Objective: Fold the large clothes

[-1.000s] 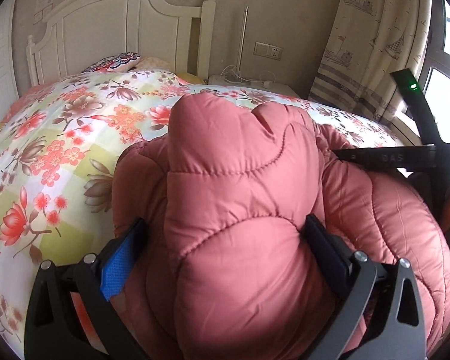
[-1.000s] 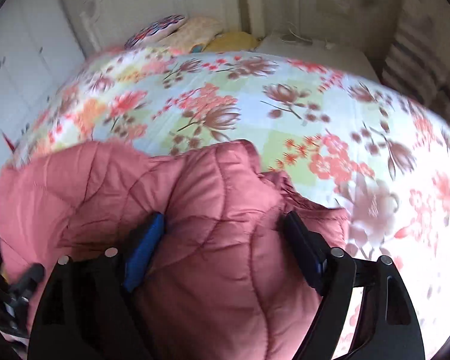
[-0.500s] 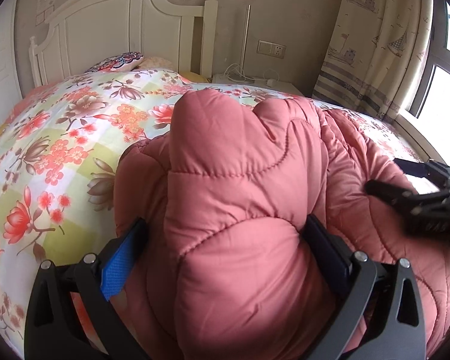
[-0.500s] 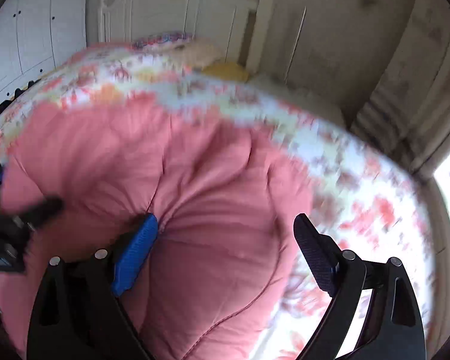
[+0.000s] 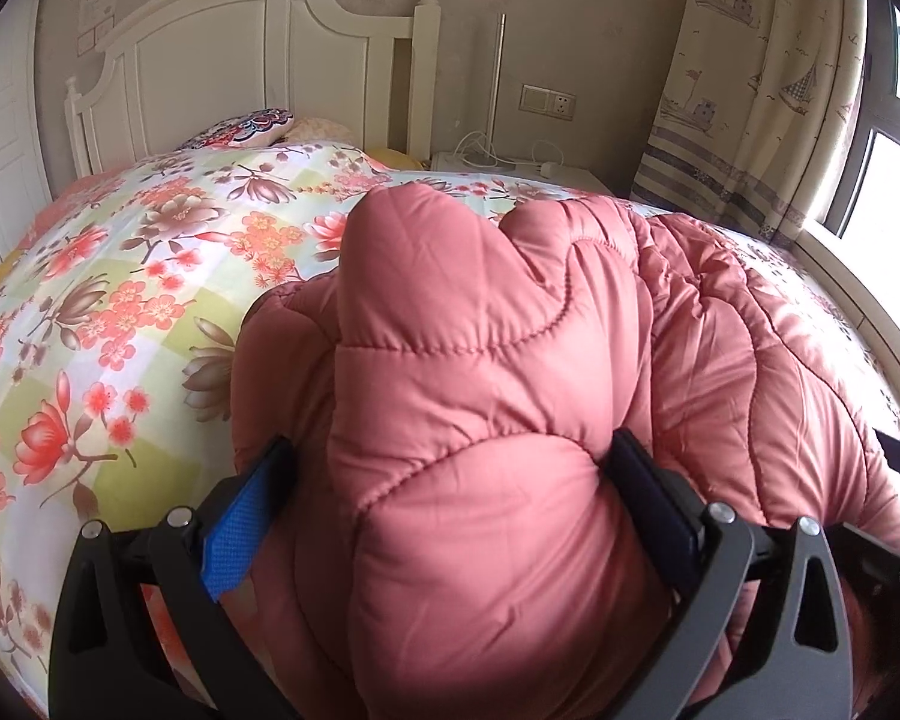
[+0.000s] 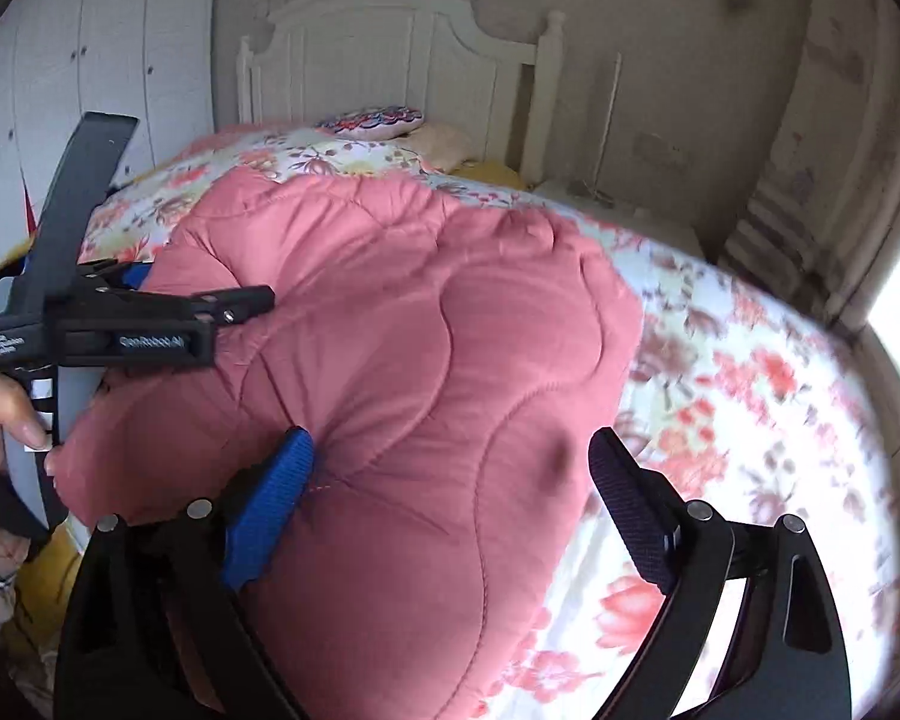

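Note:
A pink quilted puffer coat (image 5: 486,396) lies bunched on a floral bedspread (image 5: 114,312). My left gripper (image 5: 450,480) is shut on a thick fold of the coat, which bulges up between its fingers. In the right wrist view the coat (image 6: 426,372) lies under my right gripper (image 6: 450,474), whose jaws stand wide apart with the coat below them and not pinched. The left gripper (image 6: 234,300) shows there at the left, clamped on the coat's edge, with the hand that holds it.
A white headboard (image 5: 222,60) and pillows (image 5: 240,129) stand at the far end of the bed. A nightstand with cables (image 5: 510,165) and a curtain (image 5: 744,84) by the window are at the right. White wardrobe doors (image 6: 90,60) are at the left.
My right gripper has let go of the coat, opened, and swung back and up over it. The left gripper has kept its hold and barely moved.

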Available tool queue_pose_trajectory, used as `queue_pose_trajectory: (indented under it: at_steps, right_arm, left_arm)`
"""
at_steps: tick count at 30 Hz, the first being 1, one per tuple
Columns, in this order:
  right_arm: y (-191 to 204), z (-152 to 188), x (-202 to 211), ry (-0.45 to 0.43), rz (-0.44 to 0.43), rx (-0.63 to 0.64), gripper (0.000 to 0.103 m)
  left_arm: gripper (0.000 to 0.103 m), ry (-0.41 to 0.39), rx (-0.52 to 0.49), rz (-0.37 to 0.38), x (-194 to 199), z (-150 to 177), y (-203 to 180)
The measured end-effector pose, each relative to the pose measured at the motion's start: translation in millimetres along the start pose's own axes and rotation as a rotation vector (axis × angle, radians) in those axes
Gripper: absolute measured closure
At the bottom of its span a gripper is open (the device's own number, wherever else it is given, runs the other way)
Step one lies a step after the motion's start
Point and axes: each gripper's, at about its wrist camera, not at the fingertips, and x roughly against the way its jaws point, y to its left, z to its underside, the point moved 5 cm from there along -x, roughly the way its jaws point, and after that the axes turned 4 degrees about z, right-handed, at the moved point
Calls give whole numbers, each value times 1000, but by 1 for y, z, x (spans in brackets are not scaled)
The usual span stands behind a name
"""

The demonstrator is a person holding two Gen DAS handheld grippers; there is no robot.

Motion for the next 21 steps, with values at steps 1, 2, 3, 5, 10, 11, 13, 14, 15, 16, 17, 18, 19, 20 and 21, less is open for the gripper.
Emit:
queue_pose_trajectory:
  at_steps: [1, 2, 3, 5, 10, 11, 13, 14, 15, 16, 17, 18, 19, 20, 21]
  right_arm:
    - [-6, 1, -3, 16, -28, -54, 6]
    - [-9, 2, -6, 32, -57, -87, 6]
    - [-10, 2, -5, 35, -67, -95, 5]
    - [-10, 2, -1, 30, -63, -95, 5]
    - [-18, 6, 0, 60, -109, -163, 5]
    - [-21, 8, -1, 73, -131, -187, 5]
    - [-25, 10, -6, 103, -176, -238, 5]
    - [-26, 11, -7, 114, -193, -257, 5]
    - [-26, 11, -8, 120, -203, -267, 5]
    - [-26, 12, -7, 122, -209, -268, 5]
    - [-26, 12, -7, 123, -214, -271, 5]
    - [-26, 13, -8, 126, -222, -277, 4]
    - [-28, 15, -9, 133, -237, -292, 4]
    - [-30, 17, -11, 141, -257, -311, 4]
    - [-33, 18, -13, 147, -275, -327, 4]
  left_arm:
    - [2, 2, 3, 2, 1, 0, 0]
    - [2, 2, 6, 5, 2, 0, 1]
    - [2, 1, 15, 7, 5, -1, 2]
    - [2, -14, 61, 17, 18, -3, 7]
    - [2, 10, 221, 121, 37, 6, 34]
    - [2, 26, 240, 139, 36, 9, 37]
    - [2, 52, 294, 192, 35, 19, 44]
    - [2, 64, 313, 214, 34, 23, 46]
    - [2, 86, 338, 253, 31, 27, 47]
    - [2, 104, 357, 290, 28, 29, 47]
    - [2, 125, 377, 333, 24, 31, 47]
    - [2, 166, 418, 420, 18, 35, 46]
    - [2, 201, 455, 495, 11, 39, 45]
    - [2, 234, 490, 569, 4, 43, 44]
    - [2, 222, 474, 593, 3, 42, 43]
